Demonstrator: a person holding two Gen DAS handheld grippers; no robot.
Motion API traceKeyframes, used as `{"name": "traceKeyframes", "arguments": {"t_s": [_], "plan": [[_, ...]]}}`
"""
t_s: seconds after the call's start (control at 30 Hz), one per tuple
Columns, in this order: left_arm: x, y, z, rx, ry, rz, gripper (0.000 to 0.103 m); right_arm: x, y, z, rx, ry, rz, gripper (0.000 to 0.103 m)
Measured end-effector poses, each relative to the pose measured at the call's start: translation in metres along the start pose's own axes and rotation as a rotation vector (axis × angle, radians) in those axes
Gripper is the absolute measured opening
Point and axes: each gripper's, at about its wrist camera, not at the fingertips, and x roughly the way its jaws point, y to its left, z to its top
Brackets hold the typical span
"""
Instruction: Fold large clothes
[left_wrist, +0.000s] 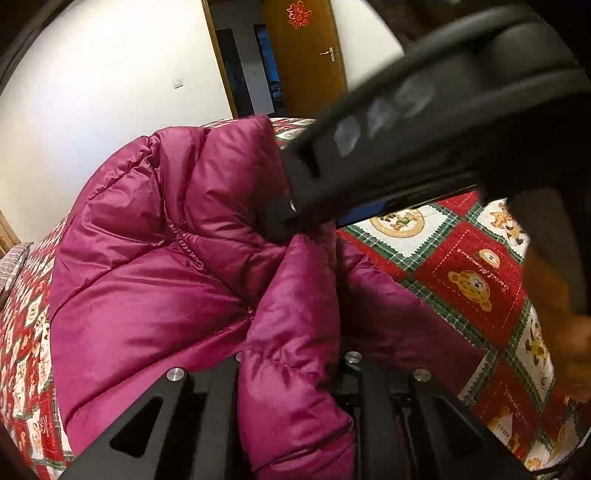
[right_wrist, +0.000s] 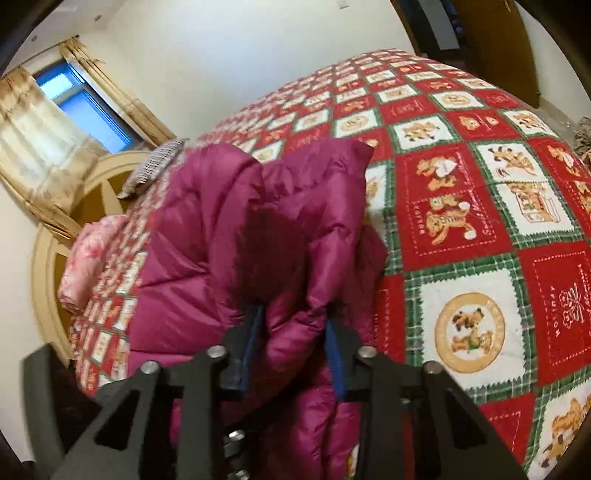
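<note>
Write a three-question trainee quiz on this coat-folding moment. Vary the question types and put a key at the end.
1. True or false: the right hand-held gripper has a fold of the magenta puffer coat between its blue fingertip pads.
2. Multiple choice: the coat lies on A) a bare wooden floor, B) a red and green teddy-bear quilt, C) a plain white sheet.
3. Fill in: in the left wrist view, coat fabric bunches up between the fingers of the left hand-held gripper, and the door behind is made of ____.

Key: 1 true; 2 B; 3 wood
</note>
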Motion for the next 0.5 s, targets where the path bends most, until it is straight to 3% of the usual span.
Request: {"name": "traceKeyframes", "arguments": {"t_s": [0.17, 0.3, 0.5], "plan": [[-0.017, -0.009, -0.009, 0.030, -0.039, -0.013, 0.024, 0.013, -0.015, -0.003, 0.051, 0.057, 0.009, 0.021], [-0.049, -0.024, -0.026, 0.109, -0.093, 0.016, 0.032, 0.016, -0.024, -0.006, 0.081, 0.091, 0.029, 0.017], [-0.082, -0.031, -0.052, 0.159, -0.100, 0.006, 0.033, 0.020, -0.020, -0.011, 0.067, 0.115, 0.061, 0.018]]}}
